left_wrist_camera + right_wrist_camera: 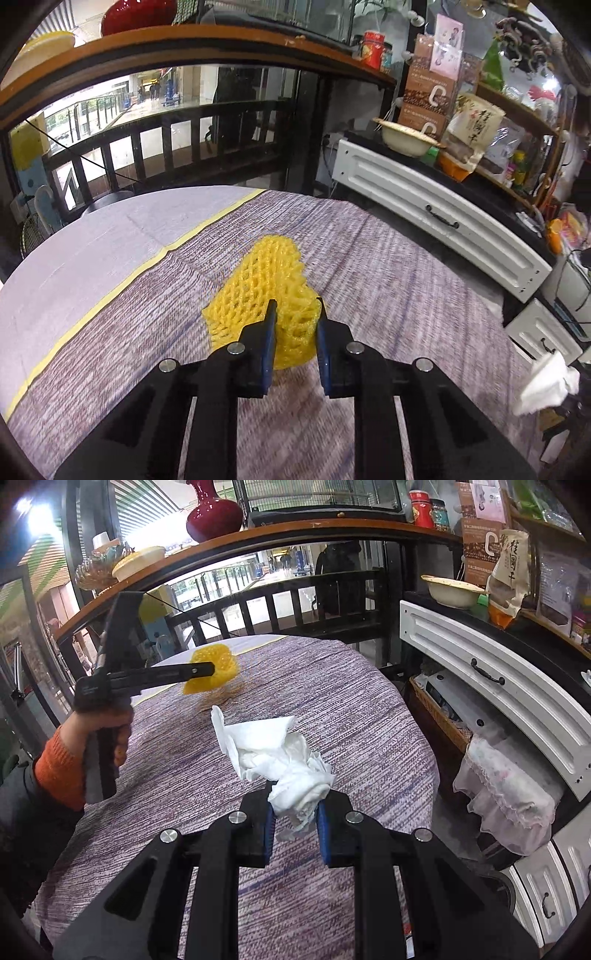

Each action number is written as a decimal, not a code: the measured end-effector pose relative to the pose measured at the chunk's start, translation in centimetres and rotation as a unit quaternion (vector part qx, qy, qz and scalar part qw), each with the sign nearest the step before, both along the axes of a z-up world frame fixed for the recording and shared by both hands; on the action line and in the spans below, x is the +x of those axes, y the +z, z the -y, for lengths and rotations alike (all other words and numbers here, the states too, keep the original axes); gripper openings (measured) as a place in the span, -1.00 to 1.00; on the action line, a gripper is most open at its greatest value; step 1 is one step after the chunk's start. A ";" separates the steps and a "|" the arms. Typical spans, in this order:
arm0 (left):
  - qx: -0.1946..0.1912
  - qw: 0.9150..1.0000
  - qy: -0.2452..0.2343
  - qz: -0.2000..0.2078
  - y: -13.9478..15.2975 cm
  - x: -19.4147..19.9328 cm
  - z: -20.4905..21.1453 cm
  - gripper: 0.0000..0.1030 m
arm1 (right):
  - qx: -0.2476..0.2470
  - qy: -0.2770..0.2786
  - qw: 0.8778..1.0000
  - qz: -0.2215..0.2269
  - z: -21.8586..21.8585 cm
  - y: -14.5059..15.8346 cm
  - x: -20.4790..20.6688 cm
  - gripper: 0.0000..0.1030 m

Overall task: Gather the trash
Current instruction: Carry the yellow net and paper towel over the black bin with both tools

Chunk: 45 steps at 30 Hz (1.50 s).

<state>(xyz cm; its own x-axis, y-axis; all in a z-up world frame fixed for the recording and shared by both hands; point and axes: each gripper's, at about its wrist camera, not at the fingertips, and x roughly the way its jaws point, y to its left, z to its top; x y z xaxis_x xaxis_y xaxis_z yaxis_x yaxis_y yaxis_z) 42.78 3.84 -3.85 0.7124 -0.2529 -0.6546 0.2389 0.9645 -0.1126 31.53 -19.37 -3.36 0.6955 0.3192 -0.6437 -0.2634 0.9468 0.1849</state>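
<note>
In the left wrist view, the left gripper (295, 306) has its blue-padded fingers (271, 332) clamped on the near end of a yellow foam fruit net (258, 284), which stretches forward past the fingertips above the bench's (388, 266) purple woven tablecloth (129, 314). In the right wrist view, the right gripper (295, 805) has its fingers (269, 827) pinched on a crumpled white tissue (280, 760), the loose paper fanning up and to the left ahead of the tips. Farther ahead and to the left, a hand (107, 727) in an orange cuff holds the left gripper, with the yellow net at its tips just above the cloth.
</note>
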 end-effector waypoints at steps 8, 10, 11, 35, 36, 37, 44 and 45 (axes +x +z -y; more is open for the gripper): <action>-0.030 0.999 -0.038 0.026 1.5 -7.2 0.4 -0.62 | 0.010 -0.012 1.000 0.004 0.7 -0.3 -3.6 -0.63; -0.038 0.998 -0.046 0.027 1.7 -8.5 0.6 -0.62 | 0.014 -0.015 1.000 0.006 1.0 -0.3 -4.5 -0.63; -0.041 0.998 -0.050 0.027 1.8 -9.1 0.7 -0.62 | 0.015 -0.018 1.000 0.007 1.1 -0.2 -4.9 -0.63; -0.075 0.986 -0.137 0.056 2.4 -20.0 9.4 -0.62 | 0.026 -0.106 0.994 0.014 8.0 -0.9 -14.8 -0.63; -0.075 0.985 -0.143 0.057 2.3 -20.3 10.0 -0.62 | 0.024 -0.114 0.993 0.011 8.4 -1.0 -15.0 -0.63; -0.074 0.984 -0.149 0.056 2.3 -20.5 10.4 -0.62 | 0.022 -0.125 0.992 0.006 9.0 -1.2 -15.3 -0.63; -0.078 0.975 -0.201 0.046 1.7 -22.2 15.0 -0.62 | 0.023 -0.212 0.976 -0.046 13.1 -3.9 -15.9 -0.63; -0.079 0.974 -0.207 0.044 1.5 -22.3 15.6 -0.62 | 0.036 -0.225 0.972 -0.059 13.8 -4.5 -15.9 -0.63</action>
<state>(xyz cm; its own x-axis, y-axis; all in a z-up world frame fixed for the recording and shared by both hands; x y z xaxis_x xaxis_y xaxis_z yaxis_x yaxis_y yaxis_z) 20.46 -11.75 -2.30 0.5798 -0.6222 -0.5261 0.6183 0.7564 -0.2132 15.64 -33.19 -7.86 0.6977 0.0469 -0.7148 0.2012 0.9448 0.2585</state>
